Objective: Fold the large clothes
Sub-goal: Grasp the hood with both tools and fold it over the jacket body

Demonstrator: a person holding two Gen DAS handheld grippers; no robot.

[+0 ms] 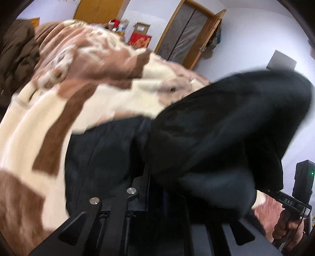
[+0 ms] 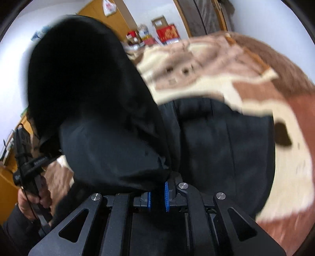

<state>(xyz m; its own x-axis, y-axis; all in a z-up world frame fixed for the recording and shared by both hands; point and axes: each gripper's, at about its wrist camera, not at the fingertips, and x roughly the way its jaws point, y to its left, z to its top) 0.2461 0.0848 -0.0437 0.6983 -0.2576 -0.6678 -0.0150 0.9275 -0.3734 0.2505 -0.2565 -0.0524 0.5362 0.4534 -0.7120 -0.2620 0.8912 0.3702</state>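
Pale white walls [image 1: 246, 45] are wrapping around the room, taking in soft, even light. A bed is filling the foreground, and a fleecy blanket [image 1: 82, 78] in cream and brown patches is covering it from nine o'clock toward the centre. At twelve o'clock a wooden door [image 1: 98, 9] in honey yellow is standing against the wall. At one o'clock a wood-framed doorway [image 1: 189, 31] with grey panels is leaning across the left wrist view. Between them, red boxes [image 1: 139, 40] and other small clutter are sitting behind the bed. A white plastic bag [image 2: 109, 7] is hanging at eleven o'clock in the right wrist view.
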